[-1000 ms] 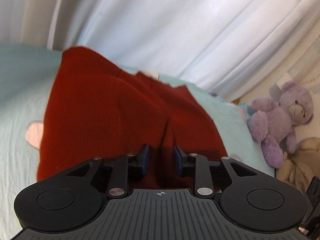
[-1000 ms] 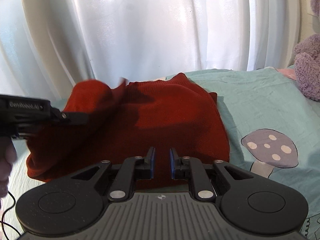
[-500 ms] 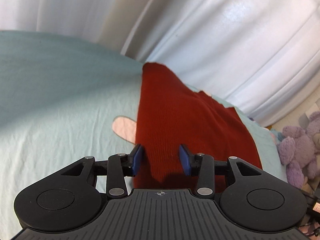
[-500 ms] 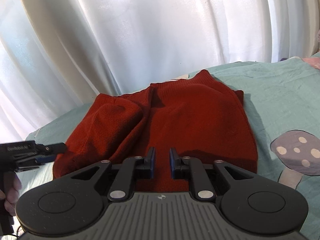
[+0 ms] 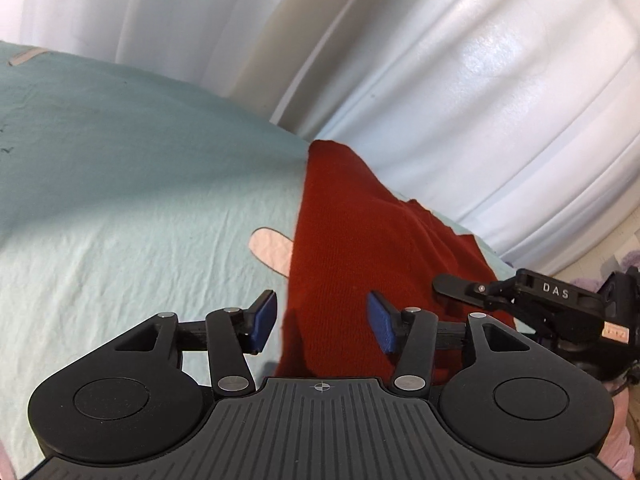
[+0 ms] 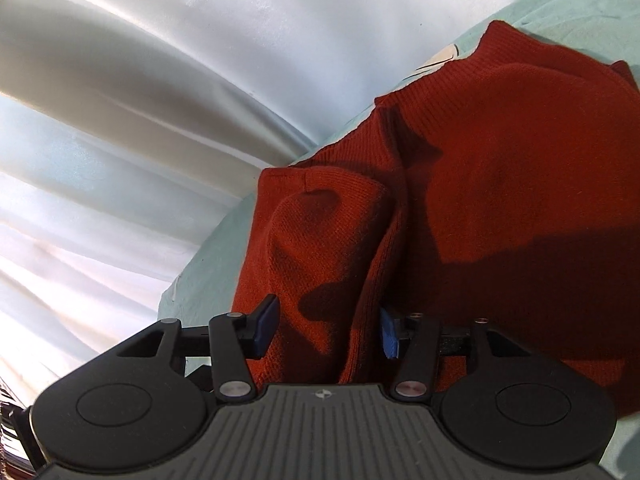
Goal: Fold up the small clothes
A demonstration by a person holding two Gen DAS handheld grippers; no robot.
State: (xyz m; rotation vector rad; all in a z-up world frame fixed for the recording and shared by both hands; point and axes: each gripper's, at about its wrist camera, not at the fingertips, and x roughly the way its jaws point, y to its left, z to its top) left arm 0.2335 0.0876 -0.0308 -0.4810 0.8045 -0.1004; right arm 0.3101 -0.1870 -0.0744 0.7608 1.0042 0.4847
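Now released after the fold: both the left gripper [image 5: 322,322] and the right gripper [image 6: 328,330] opening, about half spread and clamping nothing, with the rust-red knitted garment [image 6: 500,184] lying doubled on the pale green bedsheet [image 5: 120,184] between the 2 pairs of jaws.

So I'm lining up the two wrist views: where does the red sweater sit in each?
Left wrist: red sweater fills centre to right, reaching under the camera.
Right wrist: red sweater fills centre and right.
Shared landmark: white curtain behind the teal sheet.
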